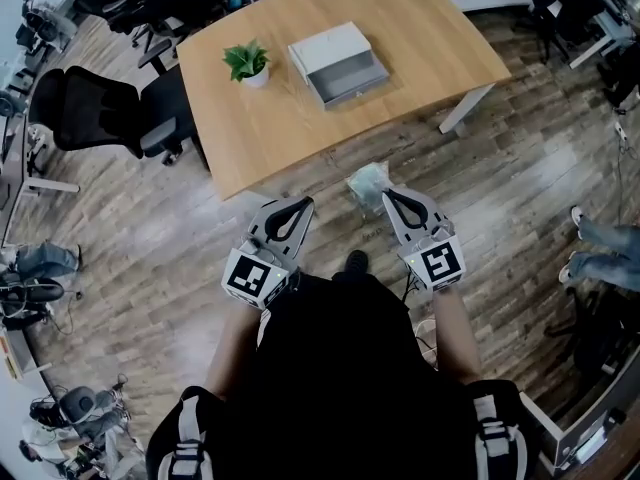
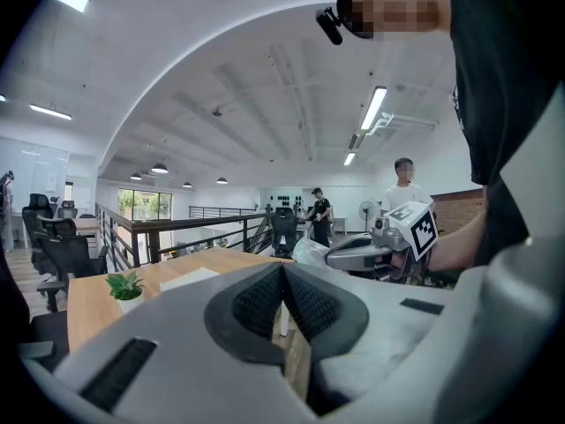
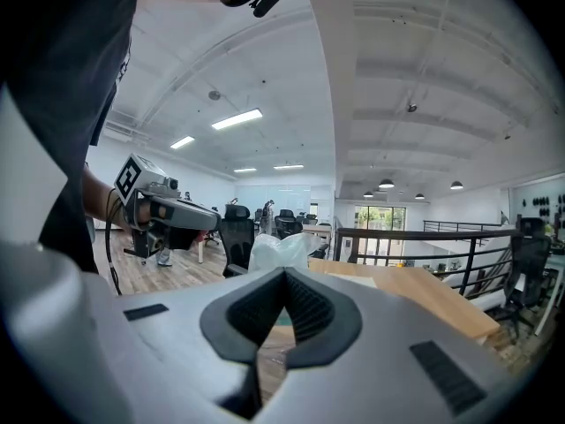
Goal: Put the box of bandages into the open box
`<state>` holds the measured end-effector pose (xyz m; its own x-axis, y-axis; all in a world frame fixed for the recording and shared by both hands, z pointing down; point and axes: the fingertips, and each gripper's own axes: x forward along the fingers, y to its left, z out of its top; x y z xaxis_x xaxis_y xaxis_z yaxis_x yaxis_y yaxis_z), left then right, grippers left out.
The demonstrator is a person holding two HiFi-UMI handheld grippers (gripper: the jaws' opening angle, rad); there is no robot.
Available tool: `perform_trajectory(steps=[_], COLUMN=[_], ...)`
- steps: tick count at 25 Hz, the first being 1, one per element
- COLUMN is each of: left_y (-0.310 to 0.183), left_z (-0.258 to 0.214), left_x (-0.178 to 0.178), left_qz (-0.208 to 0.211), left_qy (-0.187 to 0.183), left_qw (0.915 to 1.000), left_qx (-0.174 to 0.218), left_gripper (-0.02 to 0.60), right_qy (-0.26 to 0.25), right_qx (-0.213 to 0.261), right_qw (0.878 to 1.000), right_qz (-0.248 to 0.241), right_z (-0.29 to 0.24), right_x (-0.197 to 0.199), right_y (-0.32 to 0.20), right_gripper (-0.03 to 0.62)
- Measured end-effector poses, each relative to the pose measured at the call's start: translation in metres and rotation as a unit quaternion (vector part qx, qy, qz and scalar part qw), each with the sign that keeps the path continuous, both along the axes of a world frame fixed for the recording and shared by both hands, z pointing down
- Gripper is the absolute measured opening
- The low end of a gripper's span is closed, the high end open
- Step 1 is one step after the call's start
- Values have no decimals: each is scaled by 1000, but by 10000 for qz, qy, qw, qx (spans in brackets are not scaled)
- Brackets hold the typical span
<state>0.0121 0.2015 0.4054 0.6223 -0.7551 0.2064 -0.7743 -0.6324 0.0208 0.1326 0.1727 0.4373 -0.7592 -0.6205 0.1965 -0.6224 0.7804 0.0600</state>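
Grey open box (image 1: 337,63), tan table (image 1: 425,38)

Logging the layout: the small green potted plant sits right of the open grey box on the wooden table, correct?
No: the head view shows the small green potted plant left of the open grey box on the wooden table.
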Motion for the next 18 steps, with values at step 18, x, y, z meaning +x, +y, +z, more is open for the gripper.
perform_trajectory(steps=[18], left_y=[-4], left_z=[9], left_x=[16], left_qz=[-23], left_qy=[-127], left_qw=[9998], left_qx=[-117], left_gripper=[21], right_qy=[23], right_qx=[24], right_qw=[10000], right_qz=[-16], right_z=[6], right_x=[19], right_y=[-8], right_gripper=[23])
